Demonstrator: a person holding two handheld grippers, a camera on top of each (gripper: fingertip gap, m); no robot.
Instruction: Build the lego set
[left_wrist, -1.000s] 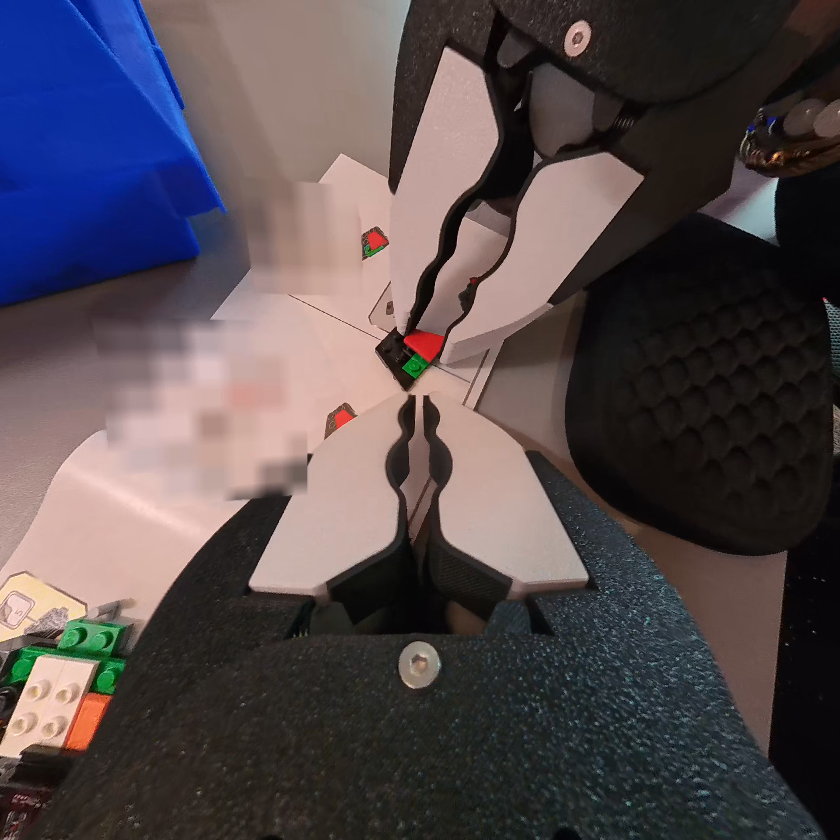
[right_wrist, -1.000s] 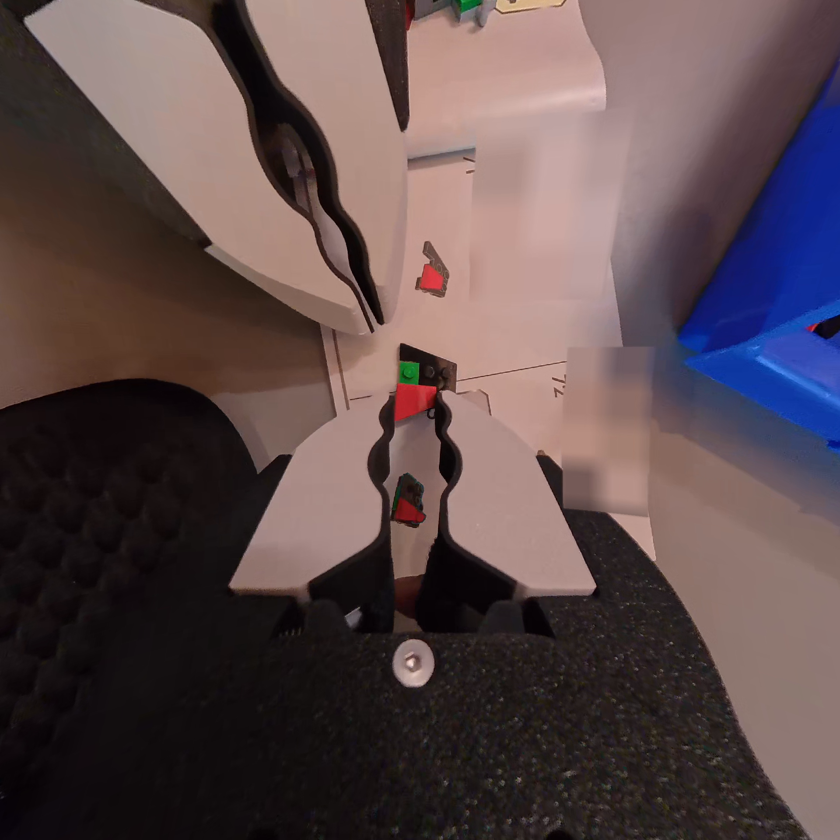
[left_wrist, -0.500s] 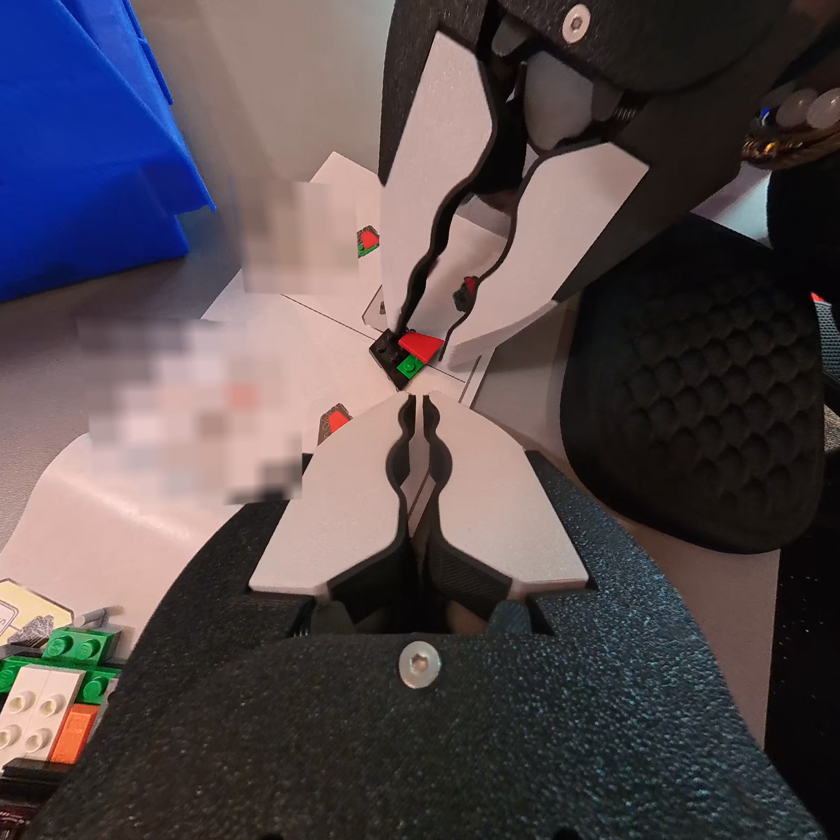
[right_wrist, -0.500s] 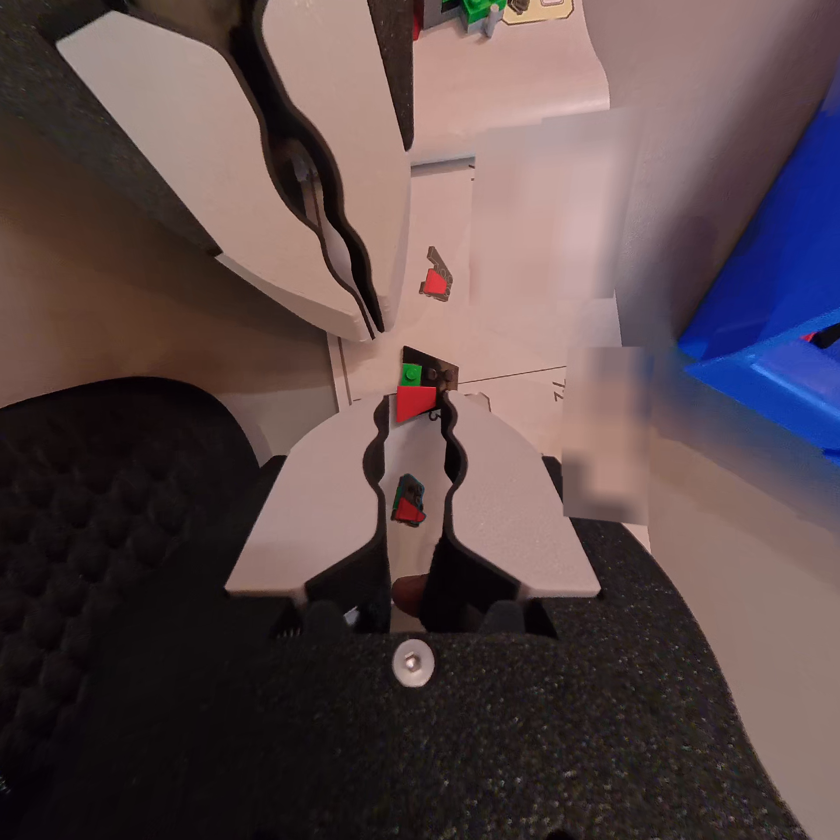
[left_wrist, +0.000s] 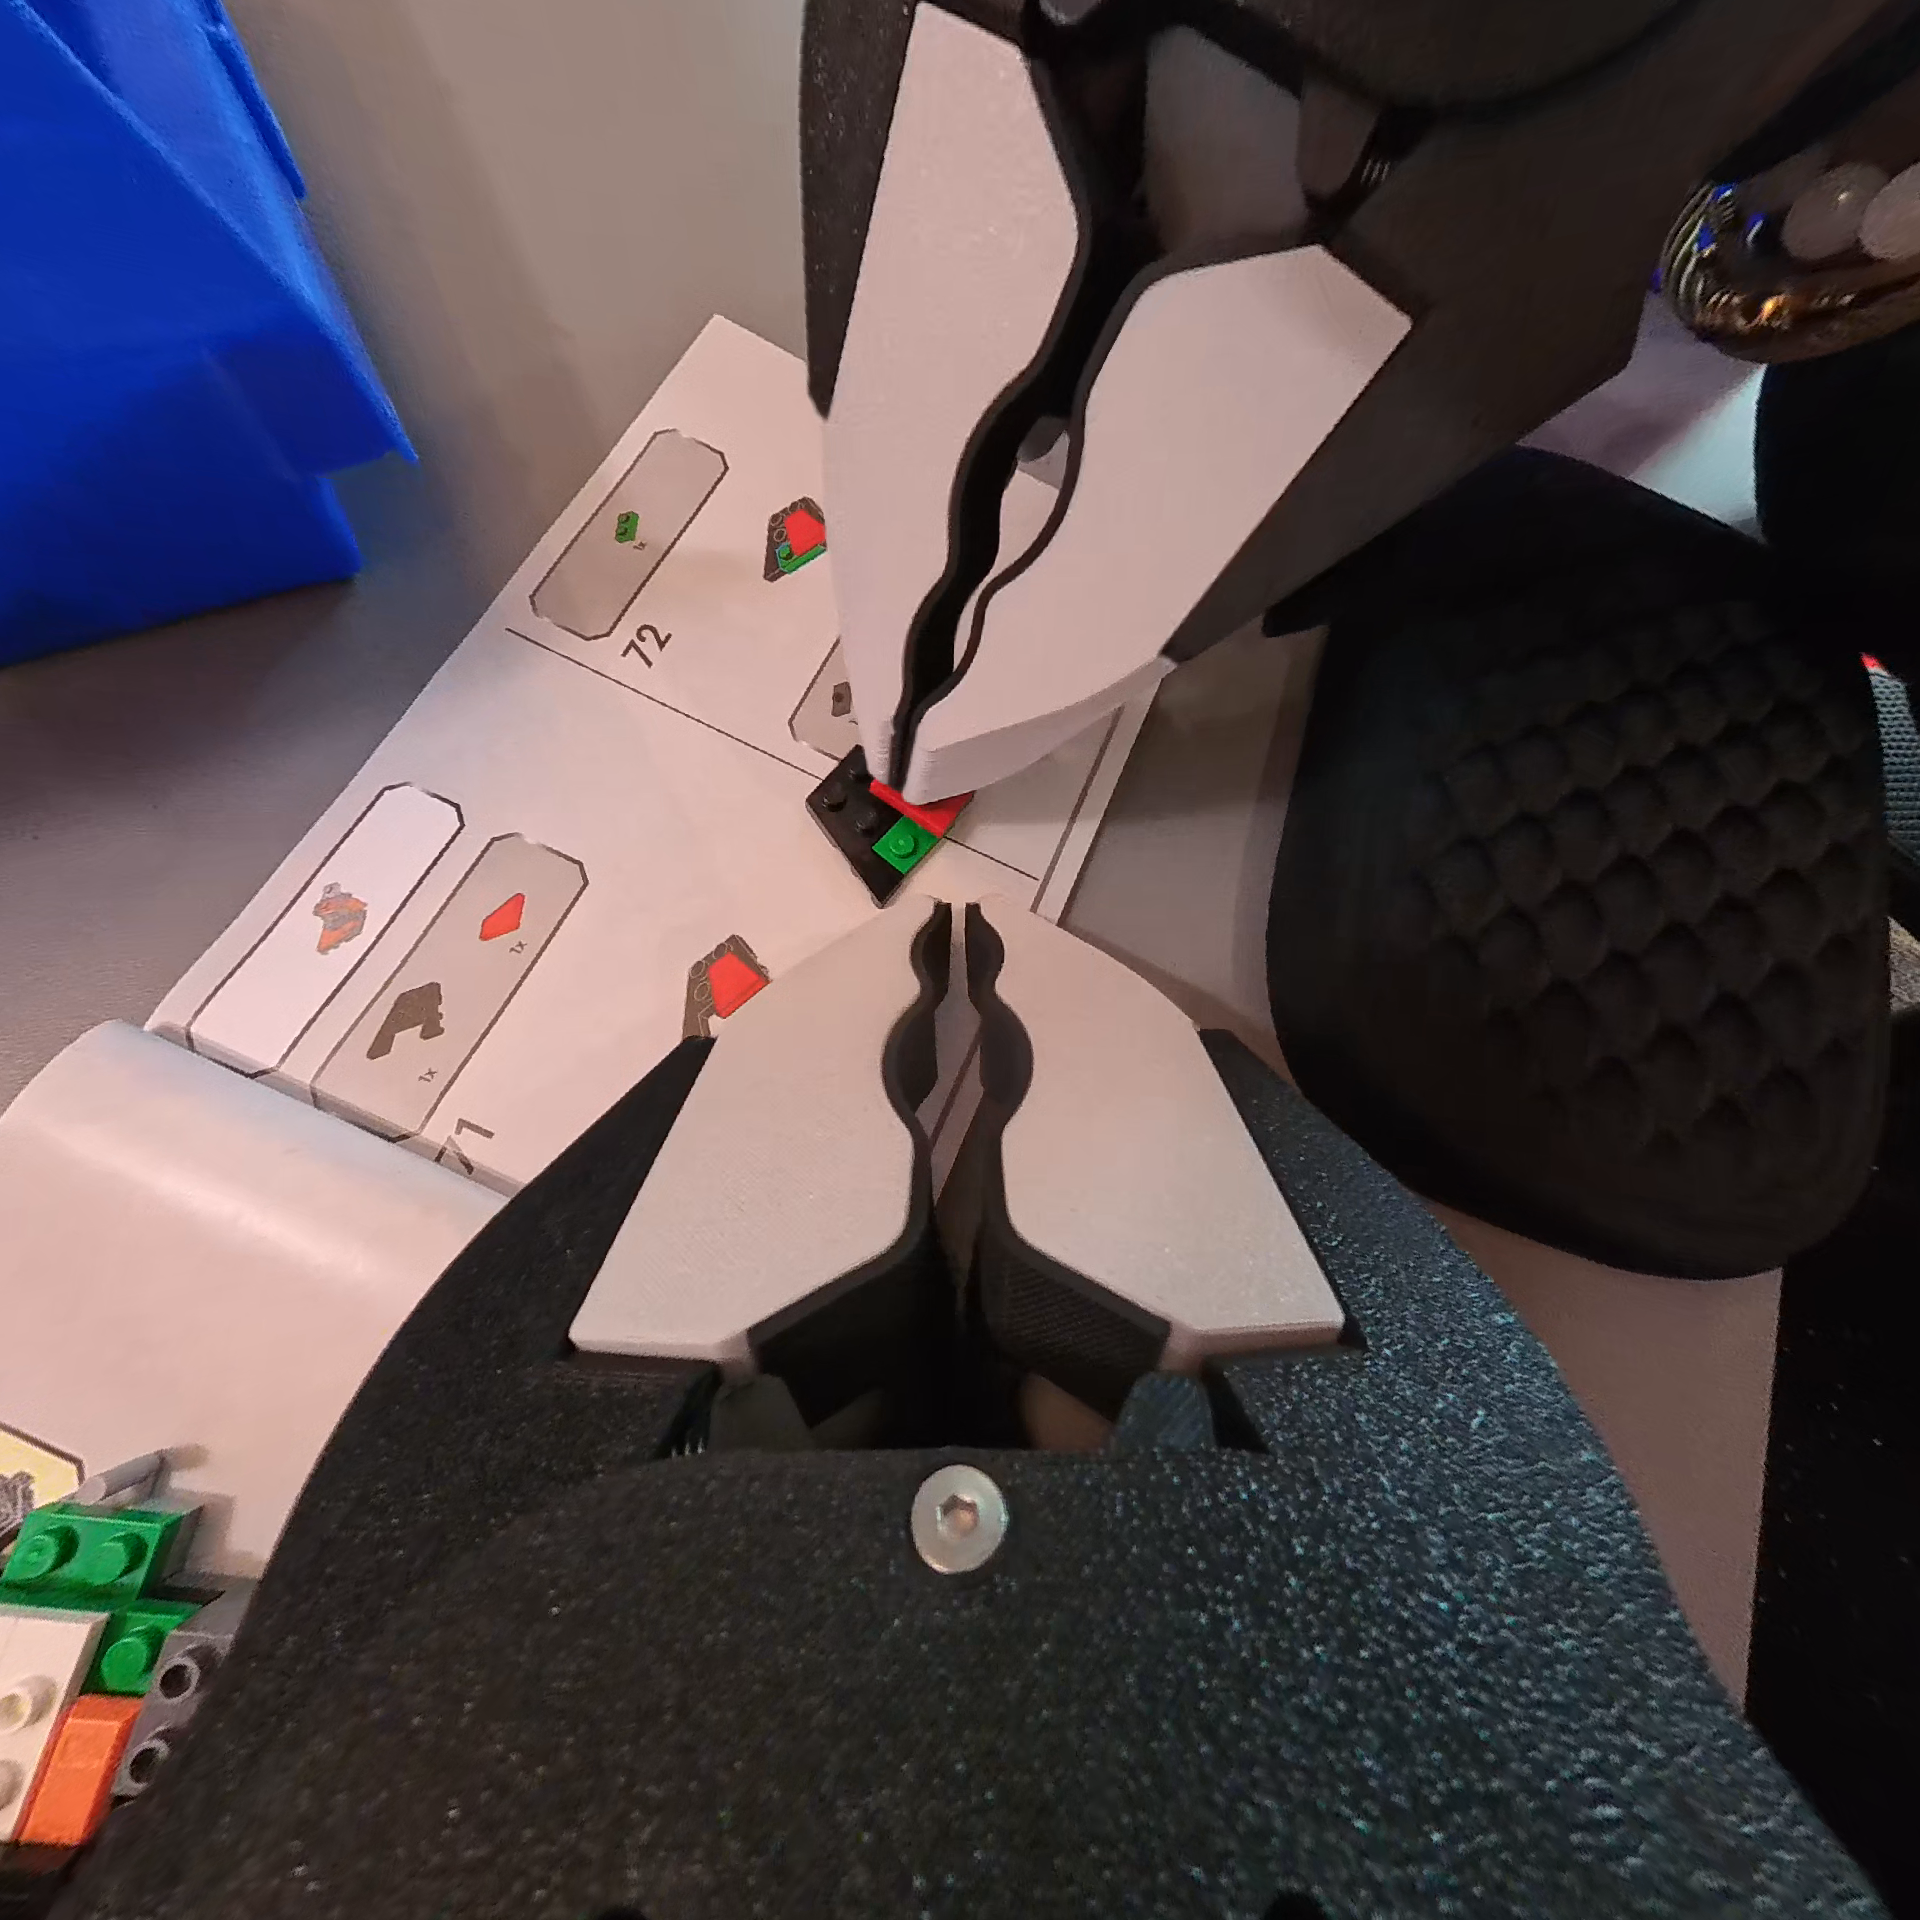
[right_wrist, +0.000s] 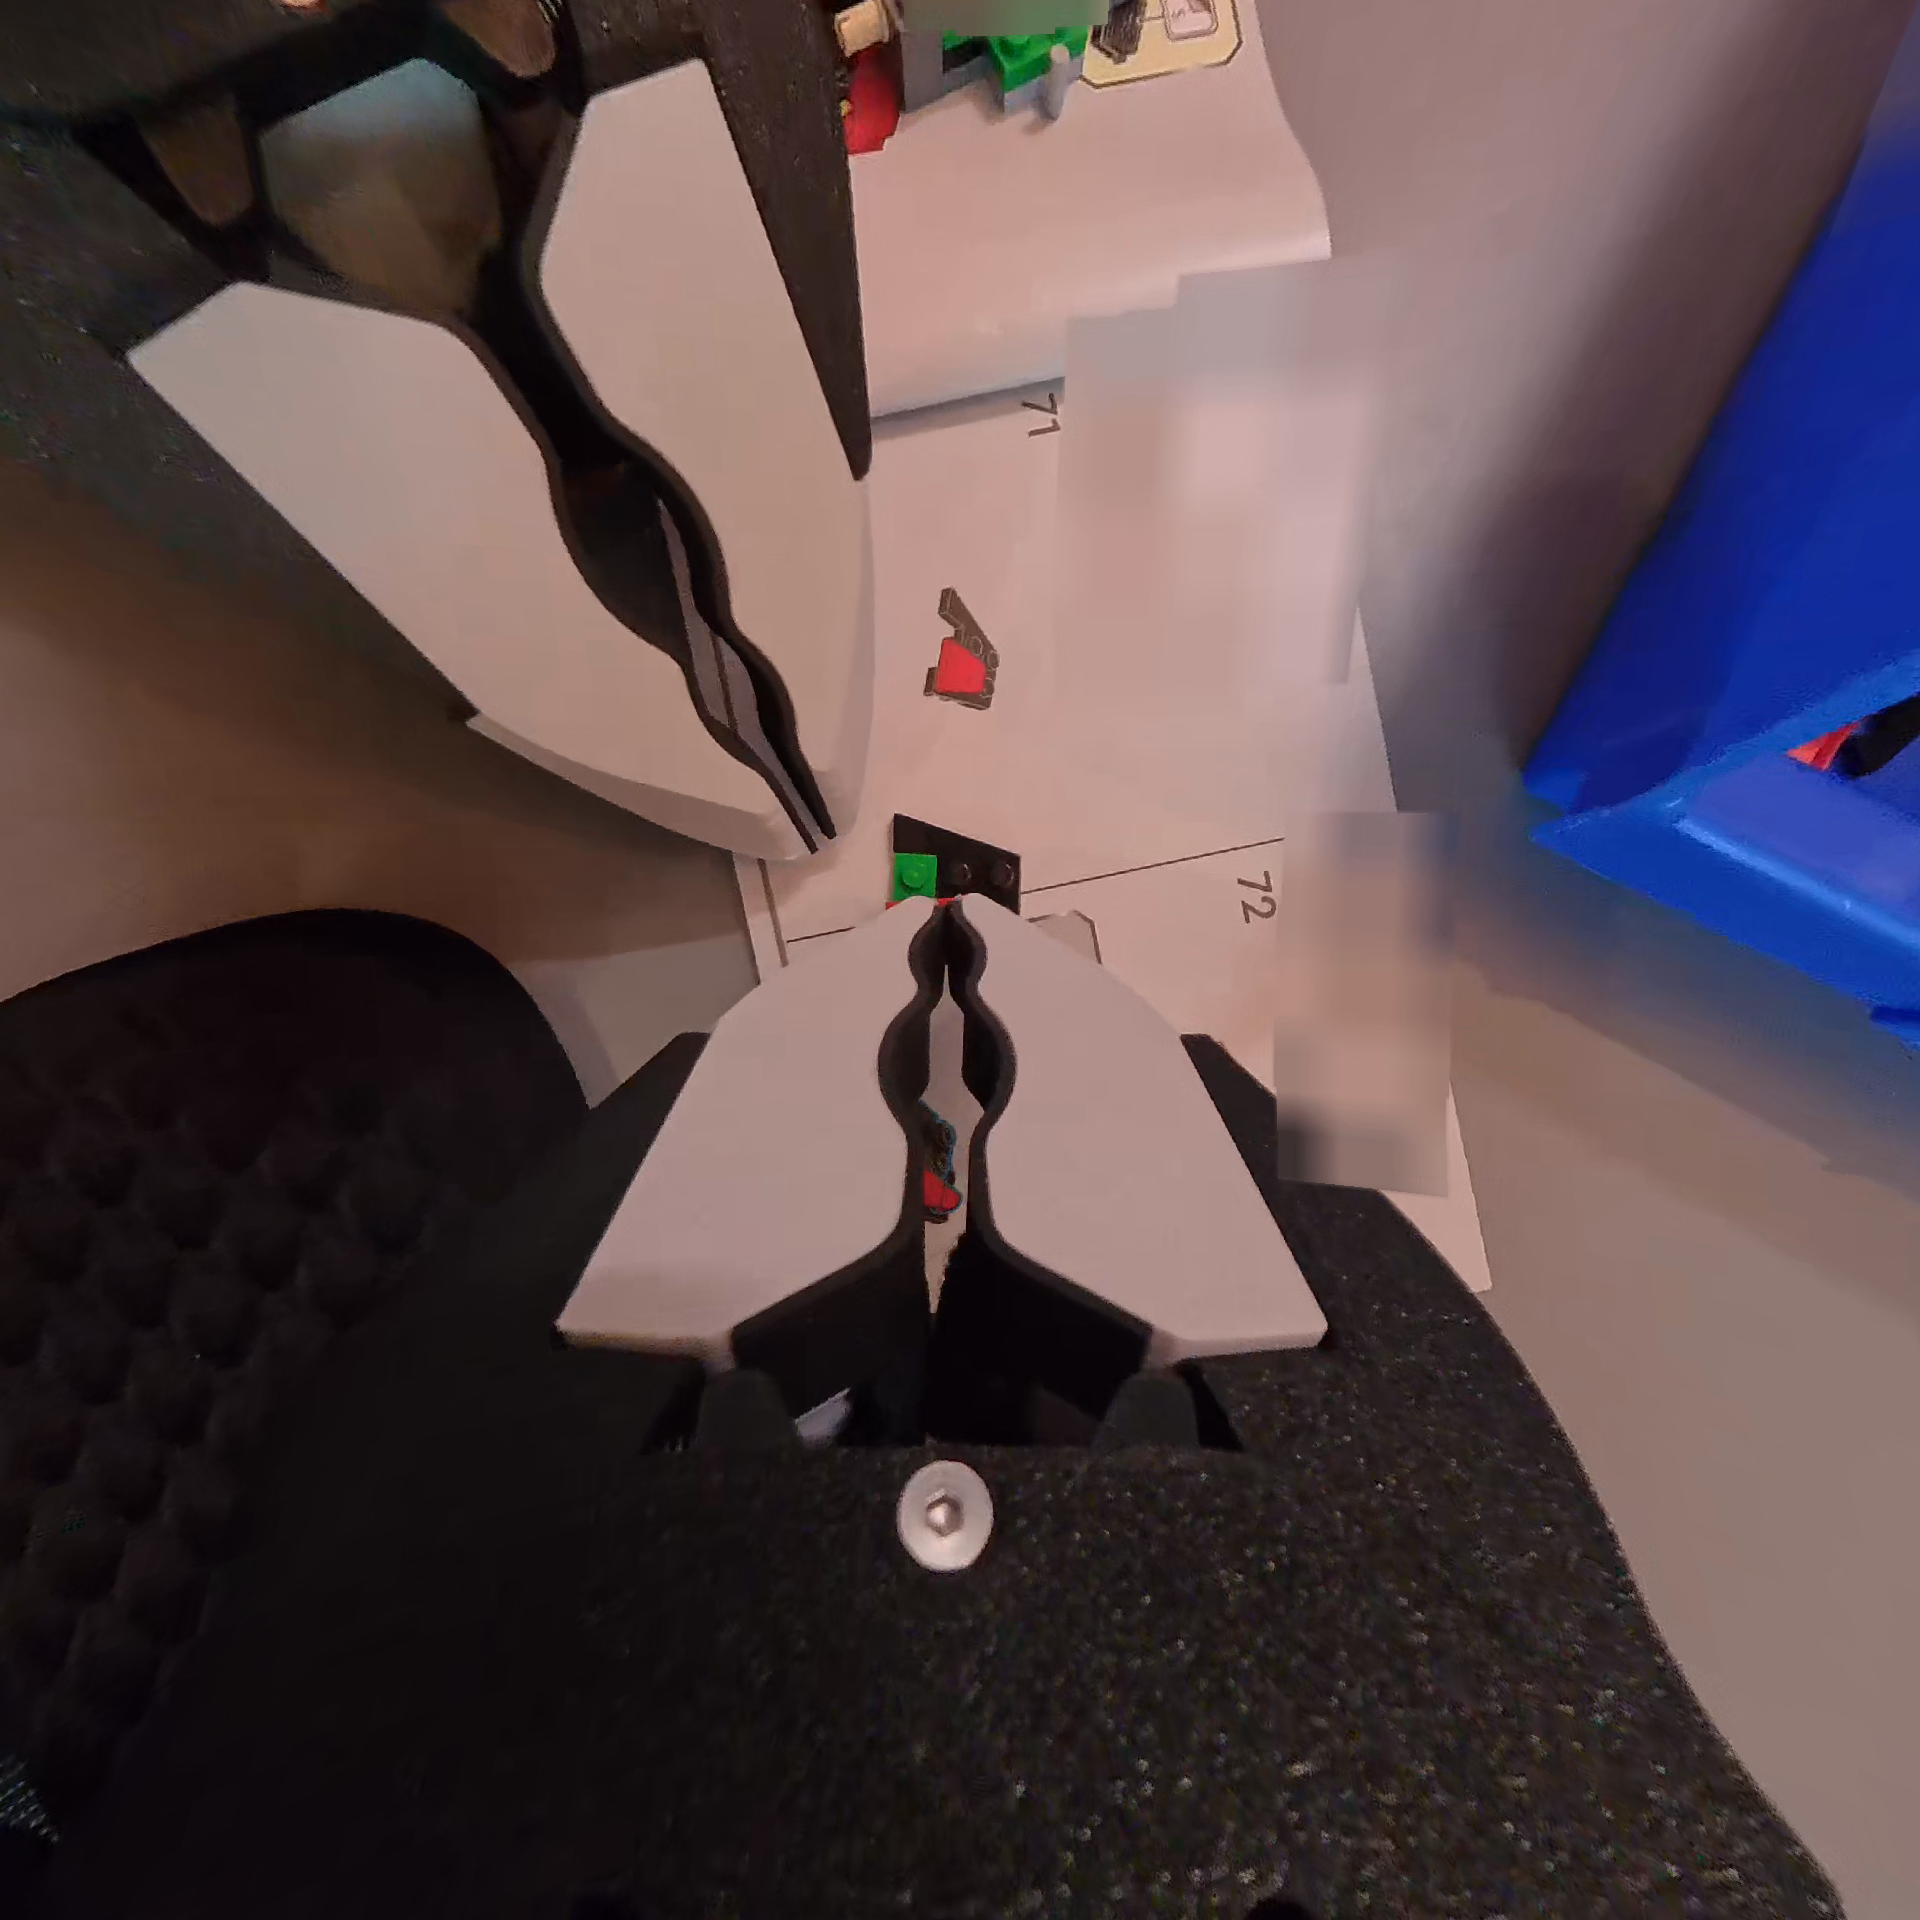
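A small black plate with a green one-stud piece and a red wedge piece on it lies on the open instruction booklet. My right gripper comes down from above, shut, its tips resting on the red wedge. In the right wrist view the right gripper covers most of the red piece; the black plate and green piece show just beyond. My left gripper is shut and empty, tips just short of the plate's near corner; it also shows in the right wrist view.
A blue bin stands to the left of the booklet and shows at the right in the right wrist view. A partly built model of green, white and orange bricks sits at the lower left. A black textured pad lies right of the booklet.
My right gripper's jaws have closed from a small gap around the red wedge to shut, with the tips down on it. The left gripper has stayed shut beside the plate.
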